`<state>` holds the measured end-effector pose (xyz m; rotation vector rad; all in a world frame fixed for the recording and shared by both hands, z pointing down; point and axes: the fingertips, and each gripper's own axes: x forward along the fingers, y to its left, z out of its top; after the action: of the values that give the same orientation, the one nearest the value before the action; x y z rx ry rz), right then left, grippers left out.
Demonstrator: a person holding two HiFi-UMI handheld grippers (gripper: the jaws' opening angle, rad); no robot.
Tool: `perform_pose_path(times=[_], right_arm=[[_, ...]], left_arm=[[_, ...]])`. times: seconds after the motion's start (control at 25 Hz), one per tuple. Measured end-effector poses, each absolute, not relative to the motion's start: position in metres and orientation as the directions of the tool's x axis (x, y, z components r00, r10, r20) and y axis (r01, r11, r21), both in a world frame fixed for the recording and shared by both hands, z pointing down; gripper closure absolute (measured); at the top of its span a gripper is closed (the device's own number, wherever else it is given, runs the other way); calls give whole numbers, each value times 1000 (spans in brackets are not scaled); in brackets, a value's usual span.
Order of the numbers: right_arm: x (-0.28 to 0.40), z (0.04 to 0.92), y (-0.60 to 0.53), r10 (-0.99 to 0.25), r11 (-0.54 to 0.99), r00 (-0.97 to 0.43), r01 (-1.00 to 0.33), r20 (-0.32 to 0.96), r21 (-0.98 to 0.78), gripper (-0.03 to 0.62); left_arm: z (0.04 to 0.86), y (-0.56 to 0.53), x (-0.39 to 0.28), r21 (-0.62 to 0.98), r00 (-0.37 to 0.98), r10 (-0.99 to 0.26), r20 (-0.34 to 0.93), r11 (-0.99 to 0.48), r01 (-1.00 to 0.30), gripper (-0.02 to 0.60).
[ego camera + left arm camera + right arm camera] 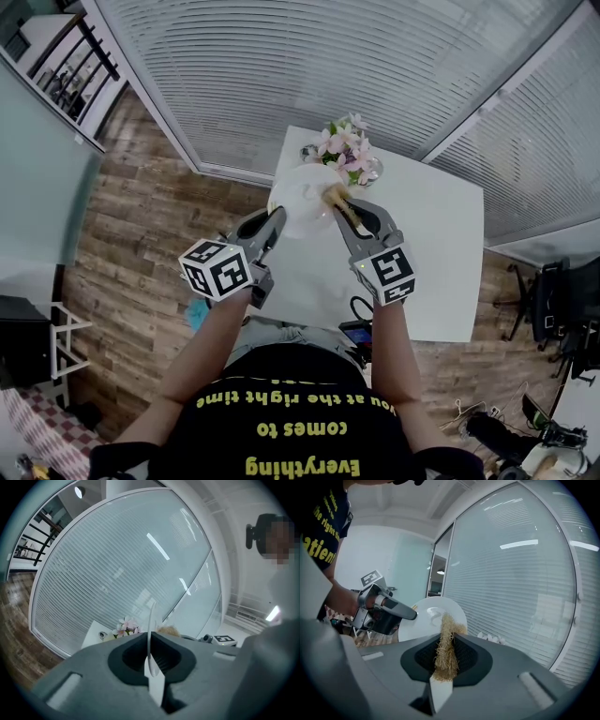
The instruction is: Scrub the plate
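White plate (302,199), one, is pinched edge-on in the left gripper (277,219). The right gripper (349,210) clamps one straw scrubber (336,195) at its edge. One flower vase (347,150) stands just behind on the table (441,262).

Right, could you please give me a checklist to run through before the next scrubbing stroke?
1. Hold of the left gripper on the plate: ok, jaws shut on its rim.
2. Hold of the right gripper on the fibrous scrubber: ok, jaws shut on it.
3. Plate face turned toward the scrubber: ok, the right gripper view shows its face.
4. Scrubber tip touching the plate: cannot tell; they overlap, but contact is unclear.
5. Plate clear of the flowers behind it: cannot tell from the head view.
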<state>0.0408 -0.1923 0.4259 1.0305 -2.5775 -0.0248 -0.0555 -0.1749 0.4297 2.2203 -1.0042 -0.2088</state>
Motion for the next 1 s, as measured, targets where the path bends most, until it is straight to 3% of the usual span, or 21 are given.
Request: perform_pose_path(times=[1.0], right_arm=[[6, 440, -171, -587, 802, -733, -585, 344, 121, 546]], left_arm=[[433, -177, -58, 648, 677, -724, 133, -454, -612, 572]])
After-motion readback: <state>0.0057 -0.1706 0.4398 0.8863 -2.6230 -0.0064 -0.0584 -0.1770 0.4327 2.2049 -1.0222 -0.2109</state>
